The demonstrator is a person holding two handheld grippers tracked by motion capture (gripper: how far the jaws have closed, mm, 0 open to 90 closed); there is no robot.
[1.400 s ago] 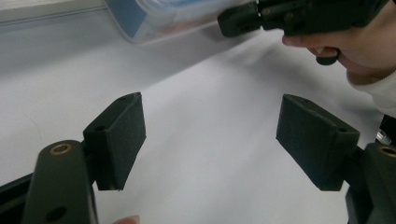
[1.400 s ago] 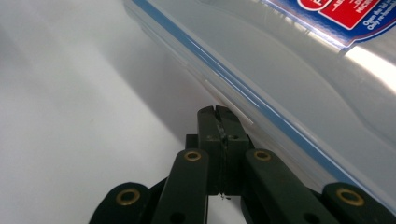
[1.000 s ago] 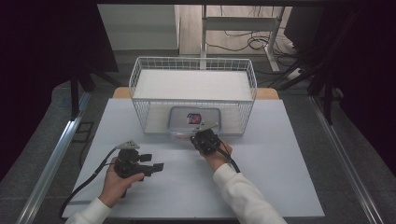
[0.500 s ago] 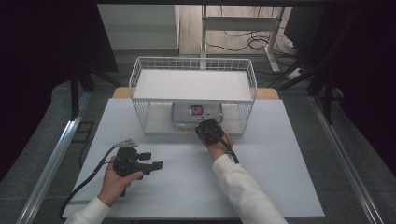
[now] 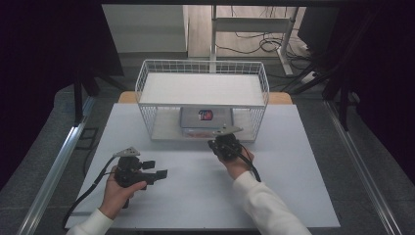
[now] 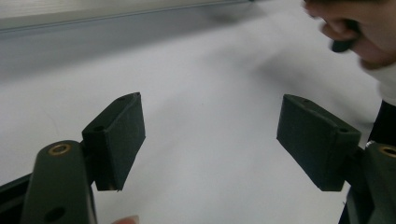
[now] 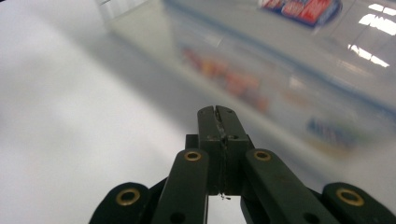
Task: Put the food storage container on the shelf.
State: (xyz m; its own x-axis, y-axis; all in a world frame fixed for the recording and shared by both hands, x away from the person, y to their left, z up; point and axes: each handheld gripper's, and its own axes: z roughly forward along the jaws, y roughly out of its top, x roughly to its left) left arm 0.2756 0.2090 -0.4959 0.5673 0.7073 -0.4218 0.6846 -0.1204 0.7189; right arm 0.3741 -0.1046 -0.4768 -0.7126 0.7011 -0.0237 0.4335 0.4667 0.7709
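Left tongs (image 5: 155, 172): jaws stood wide apart, empty, over the white counter (image 5: 293, 161).
Right tongs (image 5: 221, 142): jaws pressed together, empty, at the wire basket's (image 5: 147, 105) clear container (image 5: 205, 117).

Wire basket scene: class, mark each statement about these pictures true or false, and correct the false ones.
1. The left gripper has its jaws wide apart. True.
2. The right gripper is open. False: its jaws are pressed together.
3. A clear container sits on the lower level of the wire basket. True.
4. The left gripper holds the container. False: it holds nothing, over the white table.
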